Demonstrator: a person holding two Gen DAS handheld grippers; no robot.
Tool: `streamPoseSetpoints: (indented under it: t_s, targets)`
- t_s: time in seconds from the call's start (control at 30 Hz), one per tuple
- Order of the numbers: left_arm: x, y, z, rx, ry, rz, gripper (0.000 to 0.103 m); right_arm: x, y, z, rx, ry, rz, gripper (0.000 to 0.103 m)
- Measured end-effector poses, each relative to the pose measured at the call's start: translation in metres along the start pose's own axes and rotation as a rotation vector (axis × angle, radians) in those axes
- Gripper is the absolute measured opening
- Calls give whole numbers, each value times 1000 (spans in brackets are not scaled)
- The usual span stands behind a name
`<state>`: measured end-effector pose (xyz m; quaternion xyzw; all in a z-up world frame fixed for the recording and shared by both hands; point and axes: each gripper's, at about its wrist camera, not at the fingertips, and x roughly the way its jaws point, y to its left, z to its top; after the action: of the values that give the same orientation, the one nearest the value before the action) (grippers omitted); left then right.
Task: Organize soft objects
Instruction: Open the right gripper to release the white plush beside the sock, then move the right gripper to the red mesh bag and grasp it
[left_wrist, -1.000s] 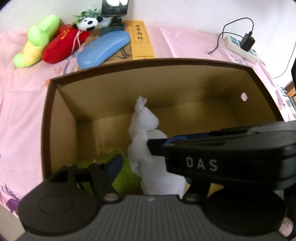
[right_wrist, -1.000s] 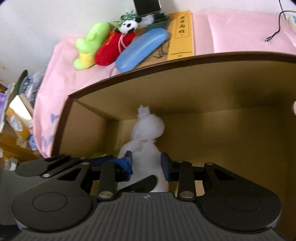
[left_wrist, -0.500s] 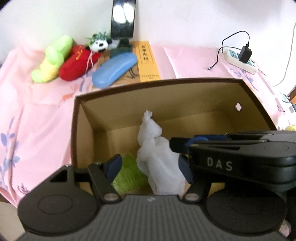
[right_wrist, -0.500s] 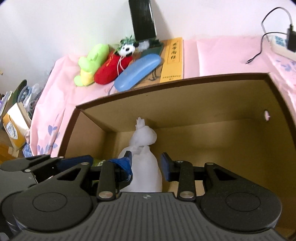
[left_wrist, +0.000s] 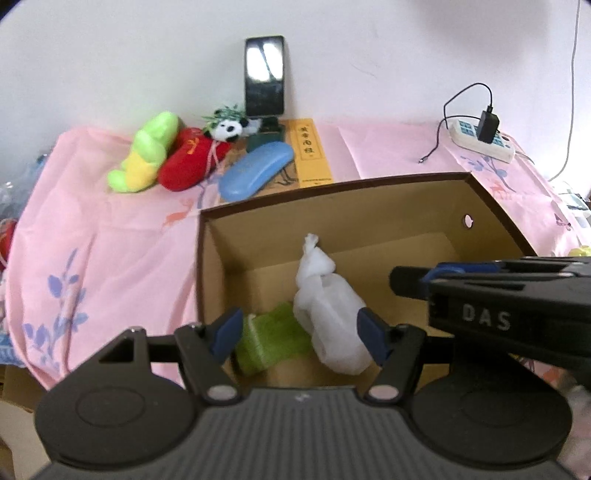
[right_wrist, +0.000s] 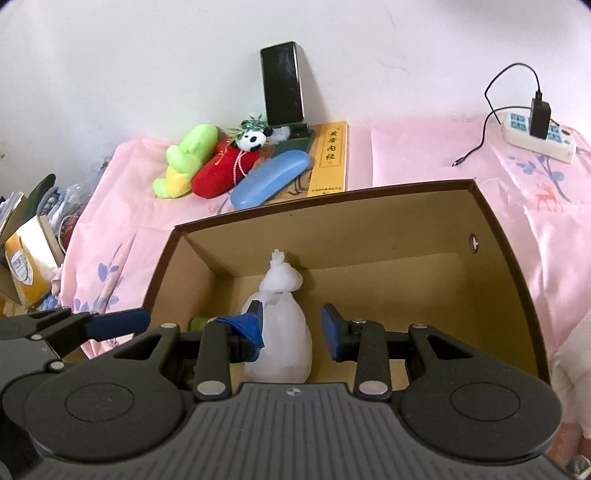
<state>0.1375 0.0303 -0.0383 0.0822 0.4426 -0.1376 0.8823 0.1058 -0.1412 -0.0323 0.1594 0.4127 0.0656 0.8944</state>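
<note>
A brown-rimmed cardboard box (left_wrist: 369, 210) (right_wrist: 369, 229) stands on the pink cloth. Inside it a white knotted soft bag (left_wrist: 328, 306) (right_wrist: 282, 284) leans upright beside a green soft thing (left_wrist: 273, 339) (right_wrist: 199, 322). My left gripper (left_wrist: 299, 338) hangs open above the box's near edge, holding nothing. My right gripper (right_wrist: 293, 328) is also open over the box, its pads clear of the bag below. Each gripper shows in the other's view: the right gripper (left_wrist: 480, 295) on the right, the left gripper (right_wrist: 110, 325) on the left. A green-yellow plush (left_wrist: 147, 155), a red plush (left_wrist: 192, 162) and a small panda (left_wrist: 229, 129) lie beyond the box.
A blue glasses case (left_wrist: 255, 171), a yellow book (left_wrist: 308, 155) and a propped phone (left_wrist: 264, 75) sit by the back wall. A power strip (left_wrist: 484, 142) with a charger and cable lies at the back right. Cluttered packets (right_wrist: 26, 254) sit left of the cloth.
Both grippers have risen and drawn back from the box, so more of the cloth and wall shows. The white bag and green thing stay in the box.
</note>
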Motion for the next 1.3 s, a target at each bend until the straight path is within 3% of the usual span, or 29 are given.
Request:
streamPoseSetpoints:
  t_s: [0.5, 1.3]
  targets:
    - [-51, -4, -33, -12, -56, 109, 71, -42, 12, -28, -39, -43, 32, 18]
    - [-78, -28, -82, -64, -11, 174, 72, -73, -7, -81, -43, 31, 87, 18]
